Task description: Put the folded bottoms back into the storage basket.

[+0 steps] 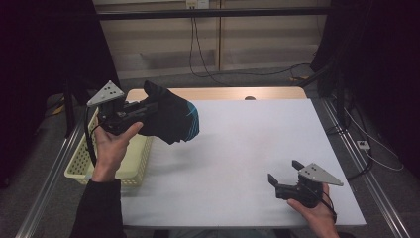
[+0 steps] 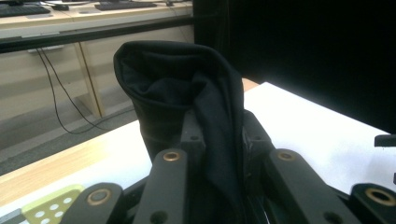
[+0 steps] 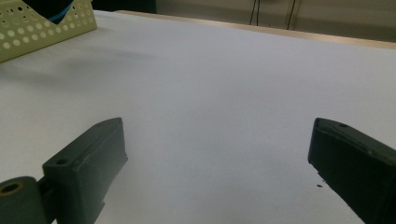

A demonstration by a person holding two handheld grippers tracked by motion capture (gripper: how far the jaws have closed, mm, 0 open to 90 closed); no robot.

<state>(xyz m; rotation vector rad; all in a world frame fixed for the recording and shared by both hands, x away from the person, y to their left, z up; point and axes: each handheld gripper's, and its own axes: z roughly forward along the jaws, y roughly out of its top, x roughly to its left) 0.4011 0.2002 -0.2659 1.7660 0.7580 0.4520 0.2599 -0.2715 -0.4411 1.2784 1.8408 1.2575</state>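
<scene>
White table covering (image 1: 247, 148) fills most of the high view, with a pale perforated basket (image 1: 130, 161) at its left edge and loose cables on the floor behind. Above that basket, the left gripper (image 1: 148, 110) is clenched on a bunched black cloth with a blue stripe (image 1: 173, 119), which hangs in the air over the table's left side. Seen from the left gripper view, the fabric (image 2: 187, 102) is pinched only along a fold between the jaws, so I judge it could slide free if swung quickly. Its drooping end might also snag the basket's rim and drag it. Near the table's front right corner, the right gripper (image 1: 285, 177) rests with jaws spread and nothing between them, too far away to catch a slipping cloth.
</scene>
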